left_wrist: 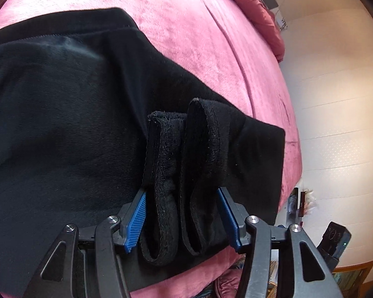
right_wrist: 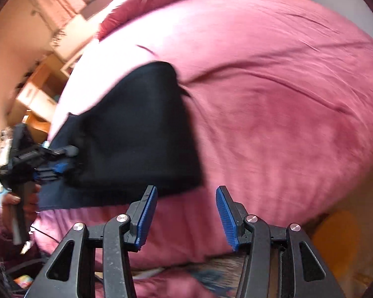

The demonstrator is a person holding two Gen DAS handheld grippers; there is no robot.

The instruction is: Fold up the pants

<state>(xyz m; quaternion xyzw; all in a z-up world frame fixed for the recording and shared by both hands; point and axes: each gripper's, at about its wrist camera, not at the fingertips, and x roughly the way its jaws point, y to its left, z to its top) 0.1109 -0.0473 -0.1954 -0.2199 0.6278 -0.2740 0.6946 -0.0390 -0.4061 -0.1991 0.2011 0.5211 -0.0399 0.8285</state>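
The black pants [left_wrist: 62, 114] lie folded on a pink bedspread [left_wrist: 199, 37]. My left gripper [left_wrist: 181, 198] has the bunched cuffs of the pants [left_wrist: 186, 173] between its blue pads [left_wrist: 138, 219]; the jaws stand wide, touching the fabric on both sides. In the right wrist view the pants [right_wrist: 141, 134] form a dark folded block on the bed, with the left gripper [right_wrist: 54, 159] at their left edge. My right gripper [right_wrist: 186, 198] is open and empty, just off the pants' near right corner, above the bedspread [right_wrist: 286, 124].
A crumpled pink duvet [left_wrist: 256, 7] lies at the head of the bed. The bed edge and light floor [left_wrist: 335, 124] are to the right in the left wrist view. Wooden furniture [right_wrist: 39, 92] stands beyond the bed's left side in the right wrist view.
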